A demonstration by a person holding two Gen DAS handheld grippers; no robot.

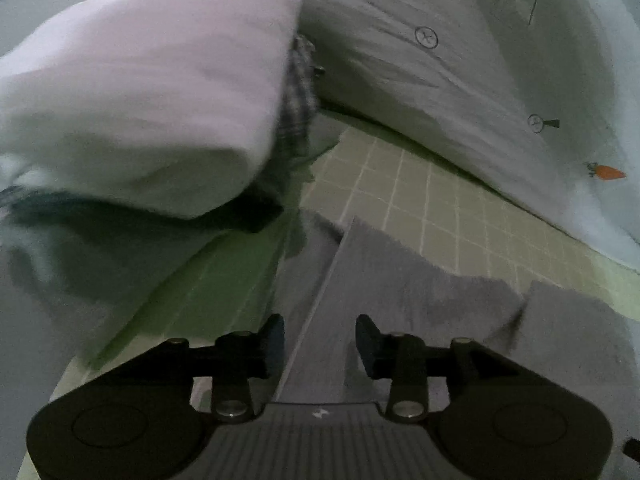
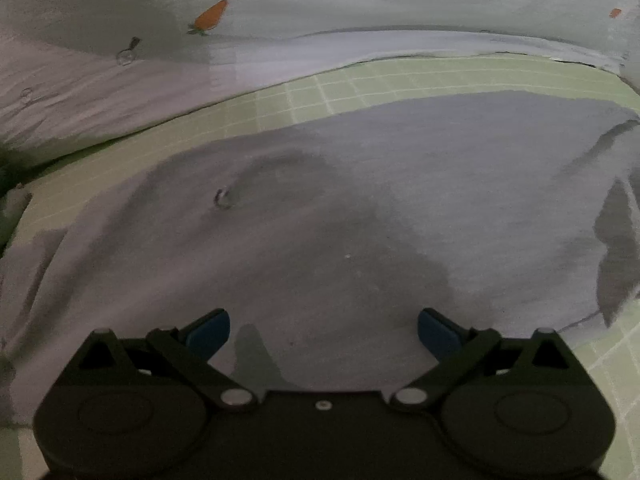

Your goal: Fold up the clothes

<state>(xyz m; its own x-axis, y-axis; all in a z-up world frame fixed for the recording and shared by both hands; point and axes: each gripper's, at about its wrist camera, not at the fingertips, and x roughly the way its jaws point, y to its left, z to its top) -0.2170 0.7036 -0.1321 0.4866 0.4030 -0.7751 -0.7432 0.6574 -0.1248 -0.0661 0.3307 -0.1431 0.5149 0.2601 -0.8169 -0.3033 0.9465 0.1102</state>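
Both wrists look down, close; shared mat (image 1: 432, 196).

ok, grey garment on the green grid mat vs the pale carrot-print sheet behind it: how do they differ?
The flat grey garment is plain grey; the pale carrot-print sheet carries orange carrots and small outline doodles. The garment lies on the green grid mat; the sheet lies beyond the mat's far edge. The garment is spread fairly smooth; the sheet is creased and rumpled. Both are soft fabric.

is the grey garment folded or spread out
Mostly spread: the grey garment lies flat across the green mat. One straight folded edge shows near the left claw.
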